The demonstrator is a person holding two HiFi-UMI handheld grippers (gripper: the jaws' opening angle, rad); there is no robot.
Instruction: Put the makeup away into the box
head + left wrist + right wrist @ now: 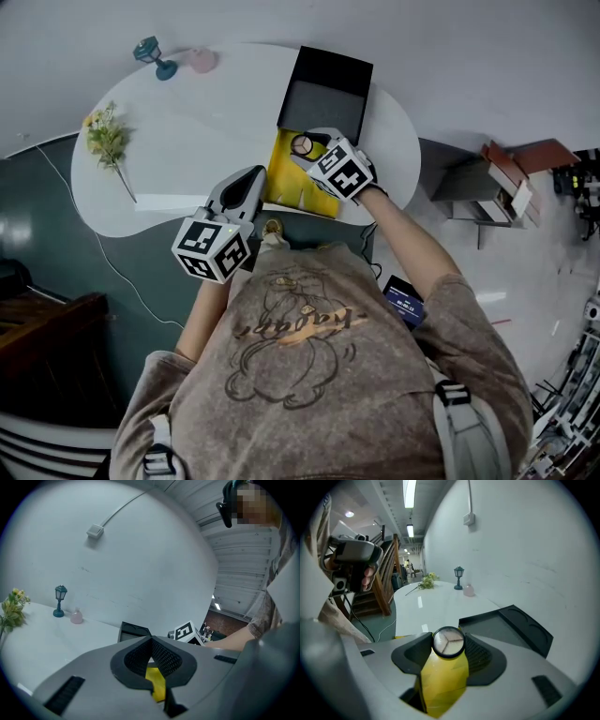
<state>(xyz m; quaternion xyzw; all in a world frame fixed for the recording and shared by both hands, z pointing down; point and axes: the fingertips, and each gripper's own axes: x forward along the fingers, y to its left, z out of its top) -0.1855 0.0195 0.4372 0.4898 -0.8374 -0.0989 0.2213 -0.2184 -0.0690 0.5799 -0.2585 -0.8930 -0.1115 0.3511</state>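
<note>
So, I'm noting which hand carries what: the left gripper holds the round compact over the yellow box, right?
Not the left. The right gripper holds the round compact over the yellow box; the right gripper view shows it clamped between the jaws. The left gripper is shut and empty.

White table (187, 141); black box (323, 94); yellow carton (295, 183); black-rimmed compact (448, 642), beige three-part face; teal lamp (150, 54); pink bottle (202, 61); yellow-green flowers (106, 136).
</note>
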